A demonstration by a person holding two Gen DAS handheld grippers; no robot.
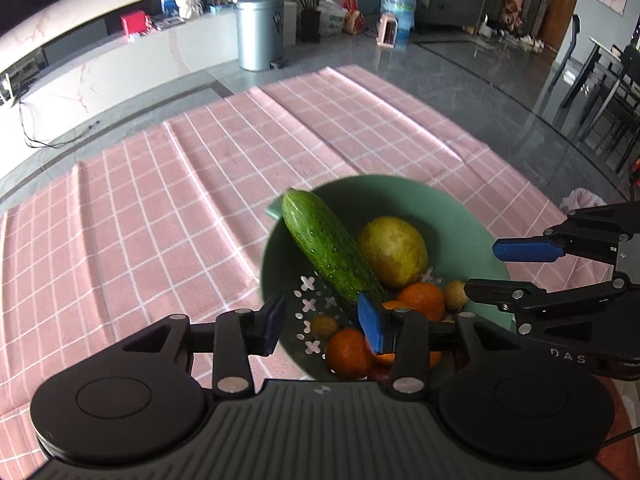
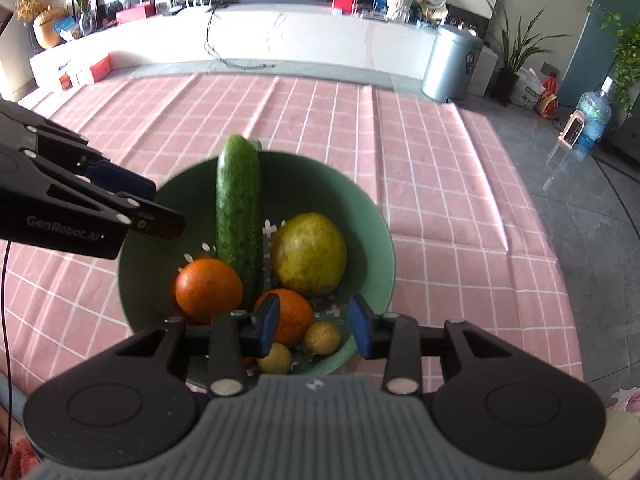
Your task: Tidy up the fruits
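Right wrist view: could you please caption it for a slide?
Open right gripper above green perforated bowl holding long green cucumber.

The tablecloth [image 2: 440,184] is matt checked cloth, creased in ridges. The green bowl [image 2: 360,216] looks like smooth, dull plastic. The cucumber [image 2: 238,200] has a glossy, bumpy skin — the oranges [image 2: 208,290] are finely dimpled. The bin [image 1: 259,32] is brushed metal; the floor [image 1: 460,80] is glossy.

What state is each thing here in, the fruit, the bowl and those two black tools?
Bowl: upright on the checked cloth, holding produce.
Cucumber: leaning on the bowl's rim.
Pear: lying in the bowl.
Oranges: in the bowl.
Left tool: open, empty.
Right tool: open, empty.
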